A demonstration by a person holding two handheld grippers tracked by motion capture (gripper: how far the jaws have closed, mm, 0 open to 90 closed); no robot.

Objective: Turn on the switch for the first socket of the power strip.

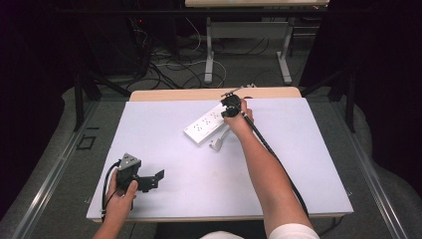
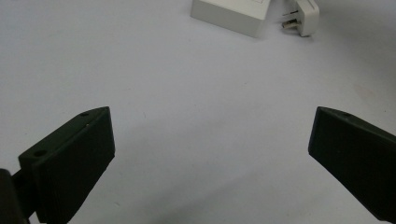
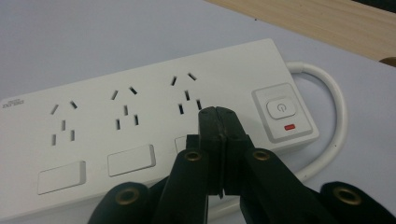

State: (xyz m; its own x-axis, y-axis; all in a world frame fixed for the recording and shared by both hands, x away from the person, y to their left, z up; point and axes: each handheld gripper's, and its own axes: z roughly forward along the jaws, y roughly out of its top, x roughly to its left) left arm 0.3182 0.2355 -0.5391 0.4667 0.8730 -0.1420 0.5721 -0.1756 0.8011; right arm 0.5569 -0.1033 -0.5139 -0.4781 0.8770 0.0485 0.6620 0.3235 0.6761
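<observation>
White power strip (image 1: 205,124) is seen lying near the far edge of the counter (image 1: 169,149), a plug (image 1: 216,145) just beside it. Over its switch end the right hand-held gripper (image 3: 218,122) is held, jaws together. The left hand-held gripper (image 1: 160,175) is held near the counter's front, jaws apart.

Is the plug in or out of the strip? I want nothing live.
Out. The plug lies loose on the table beside the strip, prongs bare, and every socket there is empty.
</observation>
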